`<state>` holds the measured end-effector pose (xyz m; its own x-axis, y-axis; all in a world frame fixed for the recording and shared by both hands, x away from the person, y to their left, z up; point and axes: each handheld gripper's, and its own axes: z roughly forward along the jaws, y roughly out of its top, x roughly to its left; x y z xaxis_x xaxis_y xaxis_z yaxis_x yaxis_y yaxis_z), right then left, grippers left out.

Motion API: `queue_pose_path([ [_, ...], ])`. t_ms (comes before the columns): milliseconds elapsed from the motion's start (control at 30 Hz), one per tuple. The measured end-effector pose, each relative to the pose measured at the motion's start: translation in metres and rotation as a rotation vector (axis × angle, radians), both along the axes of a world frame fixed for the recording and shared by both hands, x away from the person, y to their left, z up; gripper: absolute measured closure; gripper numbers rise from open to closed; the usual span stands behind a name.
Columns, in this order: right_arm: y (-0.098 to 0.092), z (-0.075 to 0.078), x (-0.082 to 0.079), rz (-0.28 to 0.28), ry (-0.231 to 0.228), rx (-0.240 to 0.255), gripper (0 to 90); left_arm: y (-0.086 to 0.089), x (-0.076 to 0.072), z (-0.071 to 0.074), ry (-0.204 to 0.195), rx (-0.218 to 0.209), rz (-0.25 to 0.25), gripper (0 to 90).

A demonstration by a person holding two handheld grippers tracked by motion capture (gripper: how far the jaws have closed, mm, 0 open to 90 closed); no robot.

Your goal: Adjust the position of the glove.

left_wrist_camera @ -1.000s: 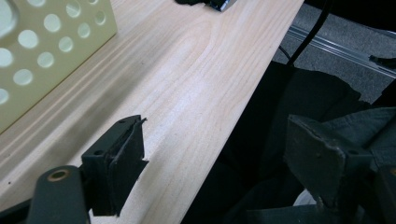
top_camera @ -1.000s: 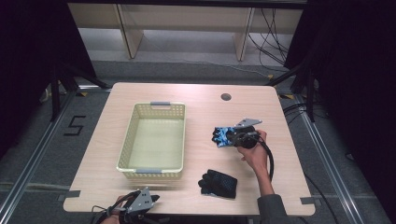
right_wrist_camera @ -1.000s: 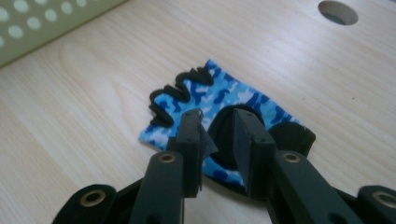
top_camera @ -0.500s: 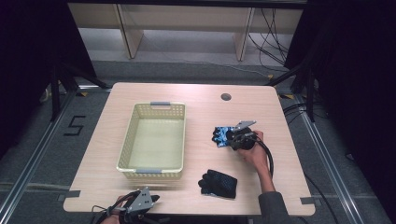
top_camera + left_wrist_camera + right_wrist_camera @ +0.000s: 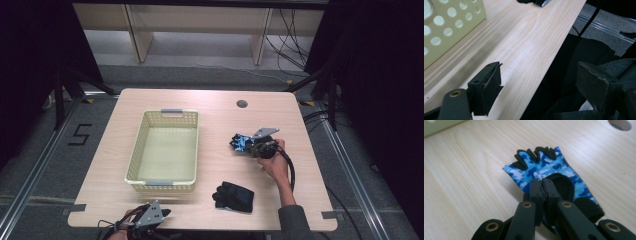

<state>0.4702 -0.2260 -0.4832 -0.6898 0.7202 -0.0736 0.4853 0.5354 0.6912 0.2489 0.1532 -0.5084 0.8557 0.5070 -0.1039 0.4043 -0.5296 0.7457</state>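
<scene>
The right gripper (image 5: 541, 185) drew its jaws together, pinching the blue camouflage glove (image 5: 549, 173) on the table (image 5: 469, 182); one second earlier the jaws stood partly open.

Your right gripper (image 5: 541, 185) has black jaws with brass-coloured rivets. The glove (image 5: 549, 173) under it is blue camouflage: dark blue, mid blue and white patches, with black fingertip trim and black pads on the palm. The second glove (image 5: 234, 197) near you is black with small blue dots. Basket (image 5: 165, 151) is pale yellow, grey handle strips at both ends, white-looking round holes in its wall. Table (image 5: 215, 120) is light wood grain with one dark round hole. Your left gripper (image 5: 541, 87): black jaws, grey top plate. Your sleeve (image 5: 299, 222) is dark grey.
</scene>
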Motion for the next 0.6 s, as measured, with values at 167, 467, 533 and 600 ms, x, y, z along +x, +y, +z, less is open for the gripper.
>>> queue_pose_path([
  [167,-0.006,0.018,-0.005,-0.031,-0.041,0.066,88.8,0.000,0.000,0.000,-0.008,0.013,-0.005,20.1],
  [467,-0.004,0.057,-0.040,-0.048,-0.060,0.168,88.7,0.001,0.001,0.001,-0.005,0.005,0.002,20.1],
  [533,-0.003,0.061,-0.051,-0.038,-0.072,0.162,88.7,0.001,0.001,0.001,-0.024,-0.005,-0.012,20.1],
  [600,-0.002,0.064,-0.062,-0.026,-0.076,0.163,88.7,0.002,0.000,0.002,-0.013,-0.005,0.006,20.1],
])
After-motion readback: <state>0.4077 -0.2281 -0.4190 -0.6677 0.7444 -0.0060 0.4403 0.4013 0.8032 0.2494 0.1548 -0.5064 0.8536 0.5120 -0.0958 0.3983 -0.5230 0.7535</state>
